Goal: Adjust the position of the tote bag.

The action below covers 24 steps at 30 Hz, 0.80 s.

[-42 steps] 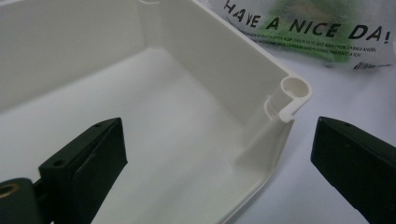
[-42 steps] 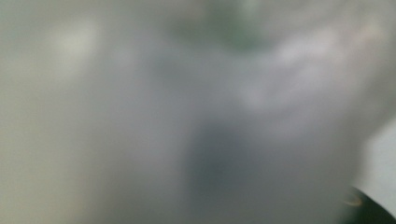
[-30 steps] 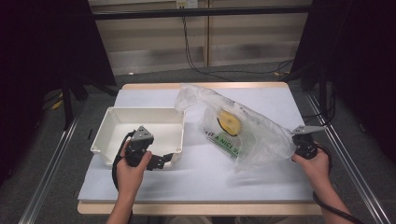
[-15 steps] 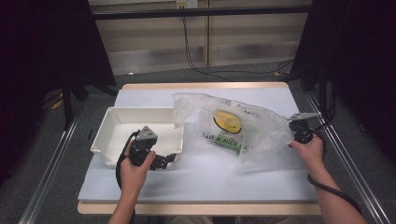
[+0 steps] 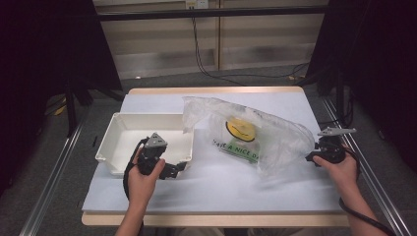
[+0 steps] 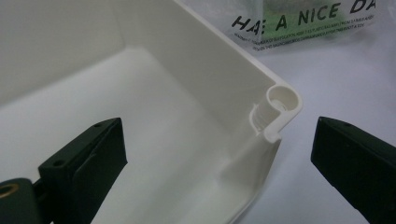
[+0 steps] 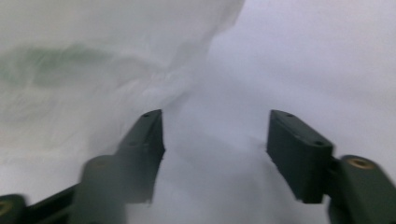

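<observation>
While the clear plastic bag (image 5: 255,135) is lying crumpled across the middle of the white table (image 5: 206,182), with its yellow smiley print and green "HAVE A NICE DAY" lettering facing up, the right gripper (image 5: 313,156) is sitting just beside the bag's right-hand edge, near the table's right side. Its jaws have just been opening, and in the right gripper view they are standing spread with nothing pinched between the pads; the blurred bag (image 7: 93,70) is showing ahead and to the left of them, and the bare table surface (image 7: 327,56) is showing in the gap. Whether the left jaw tip is brushing the film is too blurred to tell. The left gripper (image 5: 178,168) is hovering at the near right corner of the white plastic bin (image 5: 113,147), which is sitting on the left half of the table, its right wall just beside the bag's left flap. In the left gripper view the jaws are standing wide apart and straddling that corner: one jaw is inside the bin (image 6: 154,93), the other is outside over the table, and the rolled rim is sitting between them without either pad pressing on it. The printed lettering of the bag (image 6: 303,18) is showing just beyond the bin's wall in that view. The person's hands are entering from the near edge, each wrapped around its gripper's body.
</observation>
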### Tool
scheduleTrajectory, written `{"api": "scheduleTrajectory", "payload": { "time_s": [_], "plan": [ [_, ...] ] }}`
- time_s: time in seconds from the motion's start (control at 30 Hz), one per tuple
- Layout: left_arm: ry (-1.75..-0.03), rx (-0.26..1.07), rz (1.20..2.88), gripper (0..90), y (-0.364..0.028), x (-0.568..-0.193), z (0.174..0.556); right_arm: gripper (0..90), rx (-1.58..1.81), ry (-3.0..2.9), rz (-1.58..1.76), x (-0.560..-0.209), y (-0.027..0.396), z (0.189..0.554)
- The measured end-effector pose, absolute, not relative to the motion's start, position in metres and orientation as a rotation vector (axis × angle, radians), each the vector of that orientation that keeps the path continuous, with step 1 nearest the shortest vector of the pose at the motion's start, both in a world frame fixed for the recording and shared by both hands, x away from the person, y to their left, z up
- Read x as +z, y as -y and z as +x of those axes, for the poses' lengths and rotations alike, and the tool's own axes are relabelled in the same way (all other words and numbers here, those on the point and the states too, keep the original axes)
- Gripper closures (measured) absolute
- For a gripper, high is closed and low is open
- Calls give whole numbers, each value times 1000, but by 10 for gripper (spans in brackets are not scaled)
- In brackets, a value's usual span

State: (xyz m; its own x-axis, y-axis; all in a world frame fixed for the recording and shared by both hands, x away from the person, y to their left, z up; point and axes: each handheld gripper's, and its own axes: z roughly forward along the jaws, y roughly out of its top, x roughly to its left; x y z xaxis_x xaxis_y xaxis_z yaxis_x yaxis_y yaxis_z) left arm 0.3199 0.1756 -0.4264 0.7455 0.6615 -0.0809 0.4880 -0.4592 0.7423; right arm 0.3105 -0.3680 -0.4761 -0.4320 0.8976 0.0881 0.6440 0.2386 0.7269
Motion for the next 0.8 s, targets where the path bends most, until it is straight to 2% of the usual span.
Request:
{"api": "scheduleTrajectory", "payload": {
  "time_s": [0.13,0.37,0.6,0.67,0.73,0.77,0.8],
  "plan": [
    [-857,285,2149,32,-174,-425,320,306,1006,-2173,1415,-474,370,291],
    [-862,297,2158,30,-169,-424,320,299,1056,-2268,1366,-479,347,259],
    [-841,308,2152,26,-165,-420,323,314,1137,-2301,1287,-475,317,256],
    [-849,308,2145,26,-165,-420,324,338,1142,-2292,1291,-474,311,259],
    [-856,308,2134,26,-164,-419,324,399,1117,-2286,1277,-475,307,262],
    [-862,304,2130,26,-164,-419,324,486,1144,-2253,1295,-476,305,265],
    [-868,301,2128,26,-164,-418,324,535,1155,-2245,1312,-476,305,267]
  ]
}}
